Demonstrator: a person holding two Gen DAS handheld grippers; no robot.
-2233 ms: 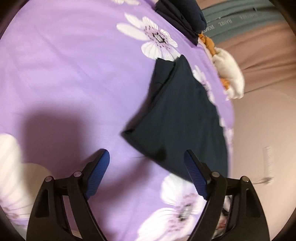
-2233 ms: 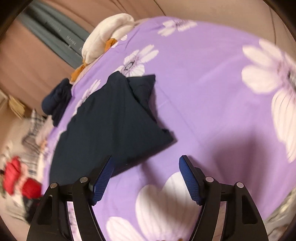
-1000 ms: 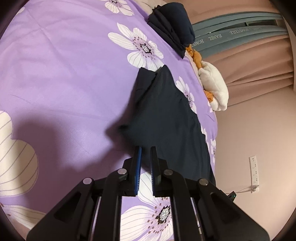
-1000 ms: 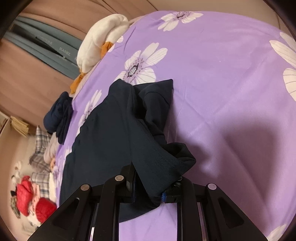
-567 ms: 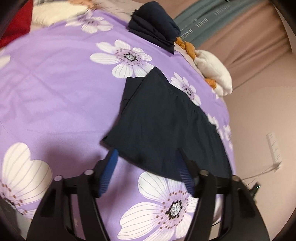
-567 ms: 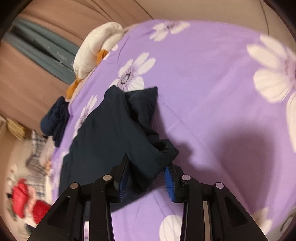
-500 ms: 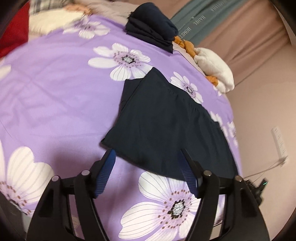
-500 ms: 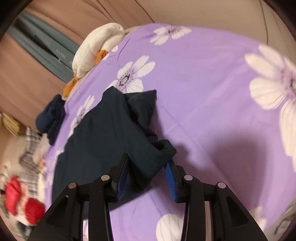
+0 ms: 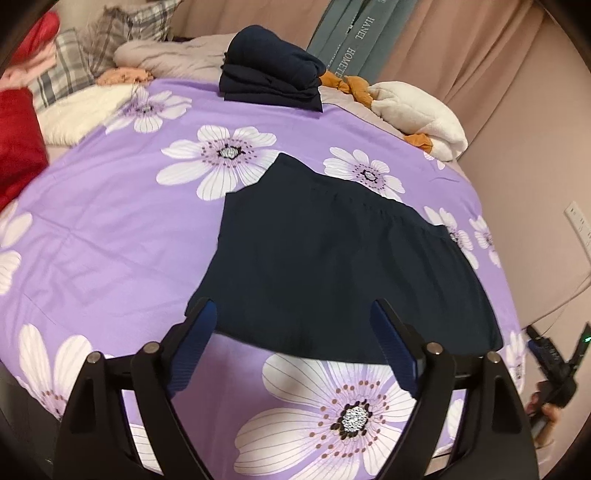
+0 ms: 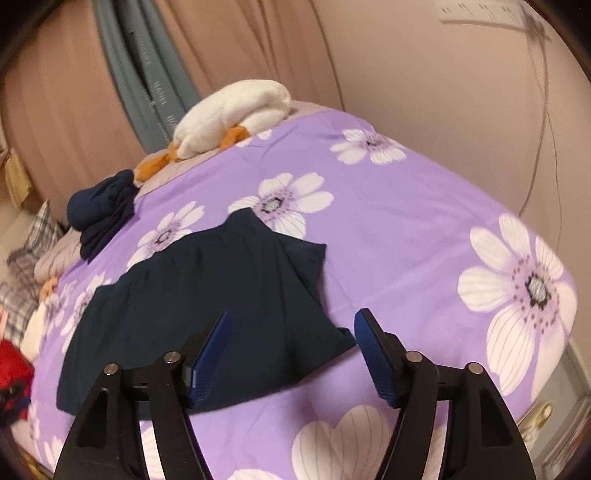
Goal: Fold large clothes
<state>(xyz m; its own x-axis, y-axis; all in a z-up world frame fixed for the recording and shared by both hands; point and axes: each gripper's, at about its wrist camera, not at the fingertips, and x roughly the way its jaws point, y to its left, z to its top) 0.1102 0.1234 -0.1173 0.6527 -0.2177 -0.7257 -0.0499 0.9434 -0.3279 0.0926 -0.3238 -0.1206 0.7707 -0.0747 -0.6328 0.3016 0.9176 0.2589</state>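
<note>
The navy garment [image 9: 332, 266] lies spread on the purple bedspread [image 9: 110, 229], its near hem flat, likely set down to square it before another fold. Both the left gripper [image 9: 295, 339] and right gripper [image 10: 291, 350] hang above that hem, jaws just opened wide, nothing between them.

In the left wrist view, white capital letters run lengthwise along the grey-green curtain panels [image 9: 354, 33] at the top edge of the picture; one strip reads "HANEL"; the strip beside it reads "HOMETE", its end hidden behind the folded dark clothes; in the right wrist view the same panels [image 10: 155, 96] carry pale lettering too blurred to read; nothing else bears legible text.
</note>
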